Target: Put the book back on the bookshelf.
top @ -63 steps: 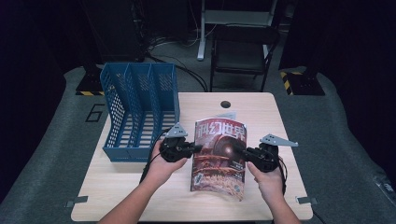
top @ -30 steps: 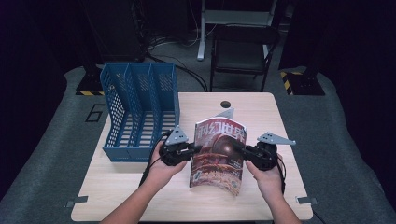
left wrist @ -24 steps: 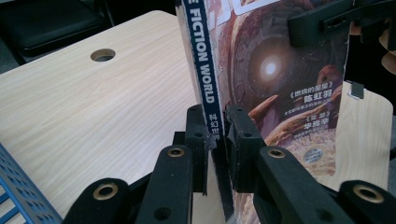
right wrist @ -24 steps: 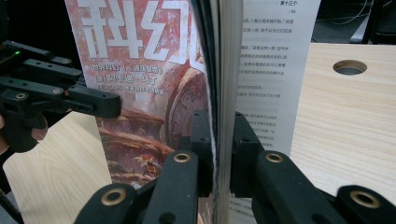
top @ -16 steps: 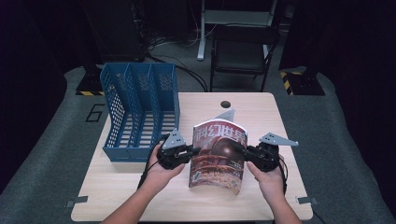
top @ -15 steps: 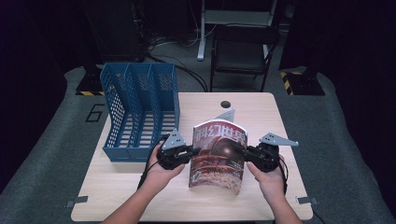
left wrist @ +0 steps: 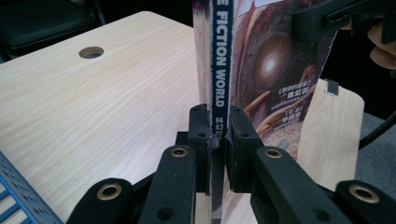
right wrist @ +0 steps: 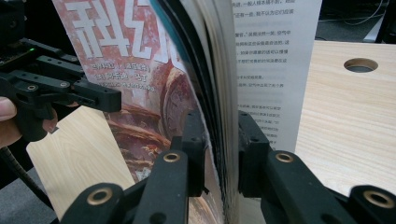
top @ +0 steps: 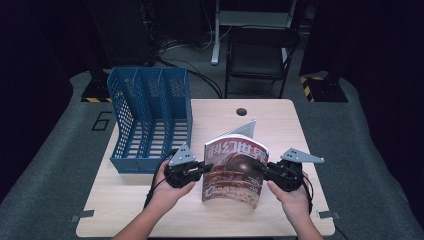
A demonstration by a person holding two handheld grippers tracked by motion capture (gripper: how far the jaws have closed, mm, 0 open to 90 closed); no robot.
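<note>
magazine (top: pixel 234 170) stands upright on the counter (top: pixel 280 120), just right of the blue file rack (top: pixel 150 120). left tongs (top: pixel 204 168) clamped tight on its spine, seen close in the left gripper view (left wrist: pixel 218 128). right tongs (top: pixel 256 166) straddle the fanned page edge (right wrist: pixel 219 135); jaws have just been opening, pads seemingly no longer pressing. one loose page stands apart behind.
</note>
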